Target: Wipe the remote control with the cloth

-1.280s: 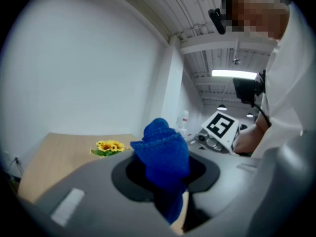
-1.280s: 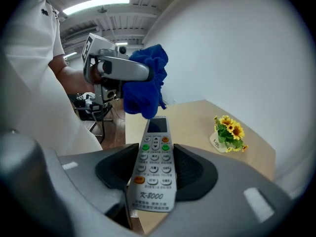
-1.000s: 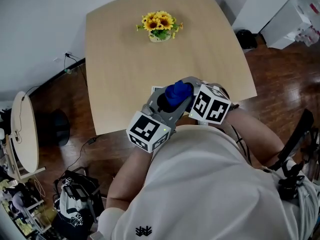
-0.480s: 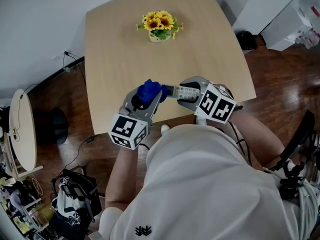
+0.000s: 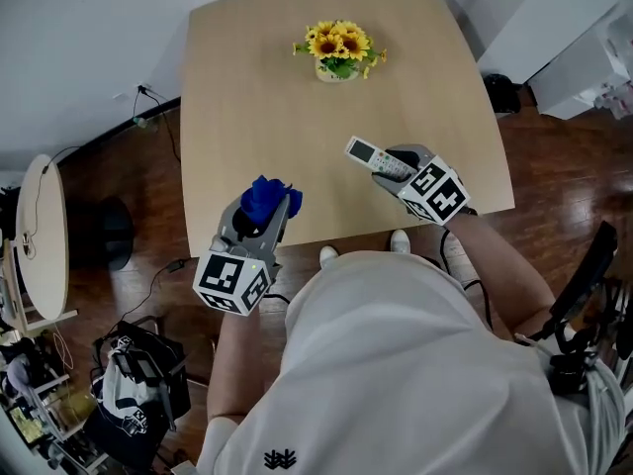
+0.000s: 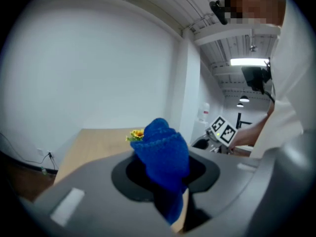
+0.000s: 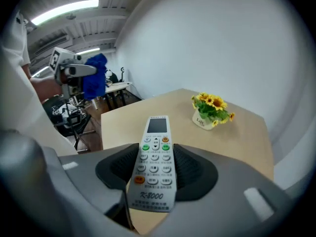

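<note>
The right gripper (image 7: pixel 155 168) is pressed in on the remote control (image 7: pixel 154 152). Its two dark pads pinch the long sides of the white body about halfway along, just beside the rows of buttons. The small screen end juts forward past the jaws, and the printed lower end hangs back toward the camera. In the head view this gripper (image 5: pixel 396 166) sits right of centre, with its marker cube (image 5: pixel 436 191) trailing toward the lower right. The remote control (image 5: pixel 371 154) points up and to the left over the pale wooden table (image 5: pixel 257 97); whether its tip touches the top I cannot tell.

The left gripper (image 6: pixel 163 181) is clamped on the blue cloth (image 6: pixel 163 152). The knitted fabric is bunched into a lump that rises out of the narrow gap between the jaws, and a tail of it hangs below. In the head view the left gripper (image 5: pixel 259 216) is at the lower left, over the table's near edge. The cloth (image 5: pixel 267 198) stands up from its tip (a bright blue knot against the wood). The two grippers are well apart, and cloth and remote do not touch.

A small pot of sunflowers (image 5: pixel 339 49) stands near the table's far edge, at the upper middle of the frame. The right gripper view shows them (image 7: pixel 211 107) to the upper right of the remote.
</note>
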Demonstrator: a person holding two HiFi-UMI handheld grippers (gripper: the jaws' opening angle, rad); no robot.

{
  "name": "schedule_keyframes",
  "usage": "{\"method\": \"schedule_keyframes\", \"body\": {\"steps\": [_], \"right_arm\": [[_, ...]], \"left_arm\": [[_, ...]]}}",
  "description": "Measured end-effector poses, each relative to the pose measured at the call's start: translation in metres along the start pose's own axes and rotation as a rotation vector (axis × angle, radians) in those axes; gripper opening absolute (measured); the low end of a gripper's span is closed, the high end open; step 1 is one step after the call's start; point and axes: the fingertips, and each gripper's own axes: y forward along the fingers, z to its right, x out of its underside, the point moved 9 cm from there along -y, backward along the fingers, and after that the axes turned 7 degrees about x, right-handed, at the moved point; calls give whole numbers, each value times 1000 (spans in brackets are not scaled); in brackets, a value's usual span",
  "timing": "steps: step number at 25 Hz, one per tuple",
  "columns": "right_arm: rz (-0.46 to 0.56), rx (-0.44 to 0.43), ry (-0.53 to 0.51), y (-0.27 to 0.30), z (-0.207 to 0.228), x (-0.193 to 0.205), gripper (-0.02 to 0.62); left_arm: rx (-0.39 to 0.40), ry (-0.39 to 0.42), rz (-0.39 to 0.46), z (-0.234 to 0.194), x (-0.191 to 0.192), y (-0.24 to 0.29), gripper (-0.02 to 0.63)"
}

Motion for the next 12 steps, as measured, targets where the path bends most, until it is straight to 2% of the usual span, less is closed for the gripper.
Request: {"method": "schedule_keyframes", "body": {"steps": [4,12], "right_arm": [[-42,66,118,36,16,25,218],[-121,199,264,100,20,69,218]], "left_arm": [[-4,-27,-15,7,3,-14,144],[-14,-35,-71,-4,1,-47,144]]}}
